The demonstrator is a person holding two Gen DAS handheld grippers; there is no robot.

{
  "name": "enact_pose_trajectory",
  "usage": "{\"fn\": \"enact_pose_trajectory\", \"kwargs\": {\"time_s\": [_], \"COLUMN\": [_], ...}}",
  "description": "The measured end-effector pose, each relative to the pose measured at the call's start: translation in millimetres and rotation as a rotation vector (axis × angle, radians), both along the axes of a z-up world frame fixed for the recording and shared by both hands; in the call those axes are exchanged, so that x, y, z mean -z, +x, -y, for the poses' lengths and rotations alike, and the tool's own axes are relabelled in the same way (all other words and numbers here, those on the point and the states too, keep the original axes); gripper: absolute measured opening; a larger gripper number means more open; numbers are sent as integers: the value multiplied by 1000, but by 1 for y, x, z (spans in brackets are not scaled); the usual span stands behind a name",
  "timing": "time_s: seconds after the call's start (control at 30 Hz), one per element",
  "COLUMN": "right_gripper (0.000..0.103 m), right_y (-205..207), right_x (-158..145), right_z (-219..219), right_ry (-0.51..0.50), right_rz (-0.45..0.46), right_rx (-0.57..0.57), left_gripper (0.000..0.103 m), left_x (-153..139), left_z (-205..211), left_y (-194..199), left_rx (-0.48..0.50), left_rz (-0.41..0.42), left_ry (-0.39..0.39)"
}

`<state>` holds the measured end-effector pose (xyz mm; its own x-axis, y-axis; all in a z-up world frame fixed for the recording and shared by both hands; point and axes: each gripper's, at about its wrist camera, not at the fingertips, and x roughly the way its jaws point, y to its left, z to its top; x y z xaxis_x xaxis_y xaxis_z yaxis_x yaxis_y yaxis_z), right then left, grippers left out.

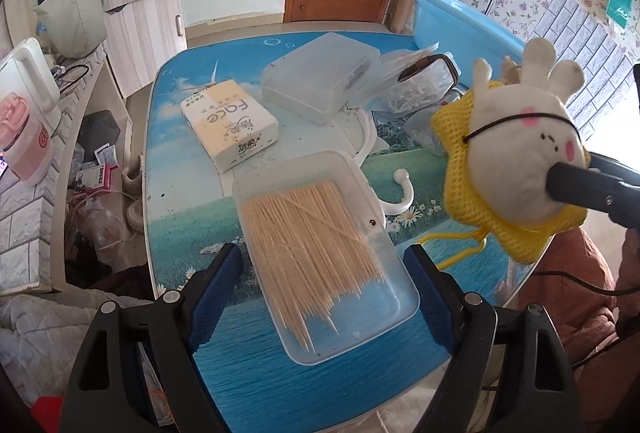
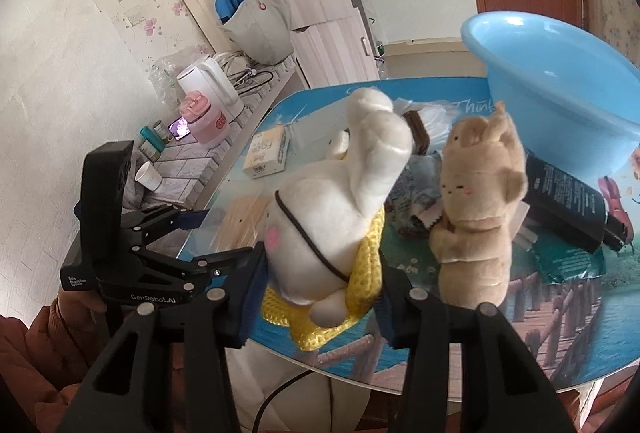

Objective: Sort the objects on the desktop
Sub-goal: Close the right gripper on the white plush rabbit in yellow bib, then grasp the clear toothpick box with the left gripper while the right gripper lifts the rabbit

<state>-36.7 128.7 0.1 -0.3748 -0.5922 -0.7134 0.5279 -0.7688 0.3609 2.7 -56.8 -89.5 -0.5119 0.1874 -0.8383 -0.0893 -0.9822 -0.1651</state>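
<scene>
My right gripper (image 2: pixel 320 289) is shut on a white plush rabbit (image 2: pixel 340 209) in a yellow mesh wrap and holds it above the table's near edge. The rabbit also shows in the left wrist view (image 1: pixel 520 153), at the right, with a right finger (image 1: pixel 576 185) pressed on it. My left gripper (image 1: pixel 324 293) is open and empty, its fingers on either side of a clear tray of wooden skewers (image 1: pixel 320 245). A tan plush toy (image 2: pixel 476 217) stands upright on the table right of the rabbit.
On the blue picture table (image 1: pixel 248 361) lie a tissue pack (image 1: pixel 230 125), a clear plastic box (image 1: pixel 320 77), a white hook (image 1: pixel 396 189) and plastic bags (image 1: pixel 424 89). A blue basin (image 2: pixel 560 85) stands at the far right, with a black box (image 2: pixel 568 201) in front of it.
</scene>
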Motion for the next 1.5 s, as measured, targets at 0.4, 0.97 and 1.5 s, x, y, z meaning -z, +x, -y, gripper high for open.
{"fn": "enact_pose_trajectory", "kwargs": {"time_s": [0.4,0.97,1.5], "right_gripper": [46,46,46], "right_y": [1,6,6], "right_x": [-8,-15,-39], "right_z": [-8,-20,-41], "right_ry": [-17,-36,-88], "right_rz": [-34,-65,-123], "right_rx": [31,53,84], "left_gripper": [72,66,65], "left_x": [0,-10,-81], "left_z": [-10,-15,-28], "left_y": [0,7,6], "left_rx": [-16,-143,-112], "left_rz": [4,-64,-200], "left_ry": [-103,-109,-47]}}
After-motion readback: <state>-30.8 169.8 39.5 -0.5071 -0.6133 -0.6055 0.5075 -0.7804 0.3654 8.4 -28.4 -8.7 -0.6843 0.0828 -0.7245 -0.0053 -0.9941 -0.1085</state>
